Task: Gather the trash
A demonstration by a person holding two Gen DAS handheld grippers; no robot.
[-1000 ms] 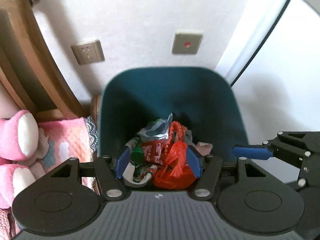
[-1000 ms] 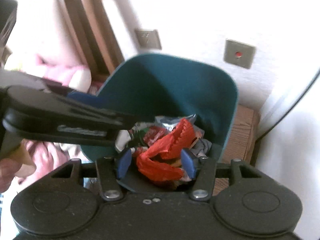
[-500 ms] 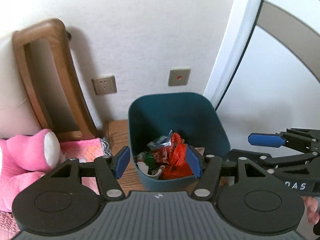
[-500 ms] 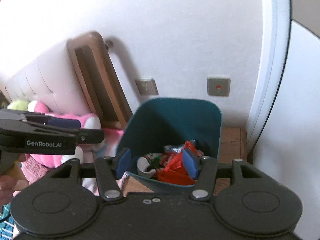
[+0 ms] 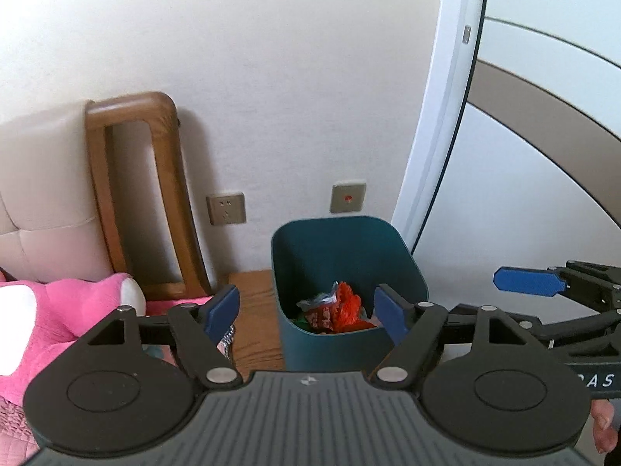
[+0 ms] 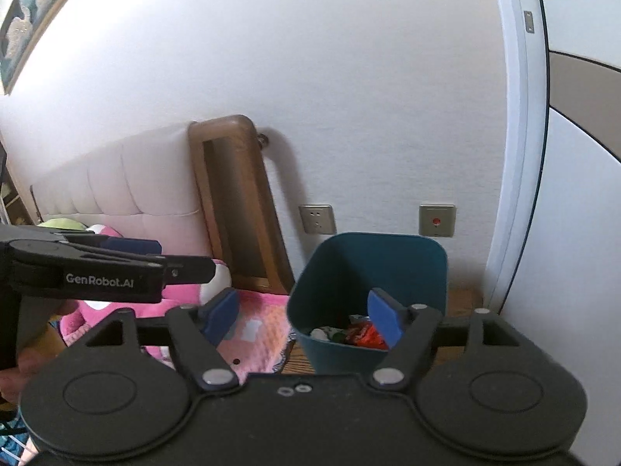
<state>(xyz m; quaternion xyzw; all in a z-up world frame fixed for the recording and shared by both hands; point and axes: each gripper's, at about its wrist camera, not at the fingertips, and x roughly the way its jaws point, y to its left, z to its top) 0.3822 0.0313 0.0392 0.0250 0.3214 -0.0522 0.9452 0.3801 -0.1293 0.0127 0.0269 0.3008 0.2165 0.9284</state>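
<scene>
From the left wrist view my left tool (image 5: 306, 310) hangs with its jaws apart and empty above the teal bin (image 5: 403, 283), where the trash (image 5: 333, 306) lies heaped at the bottom; the right tool (image 5: 528, 283) shows at the edge, and I judge one drop done and the next move a search for more litter. From the right wrist view the right tool (image 6: 302, 316) is likewise spread and empty; the bin stands between the bed's wooden headboard (image 6: 233, 202) and a white door frame (image 6: 520, 155), with a pink plush toy (image 6: 178, 303) close by, so little stands in the way.
</scene>
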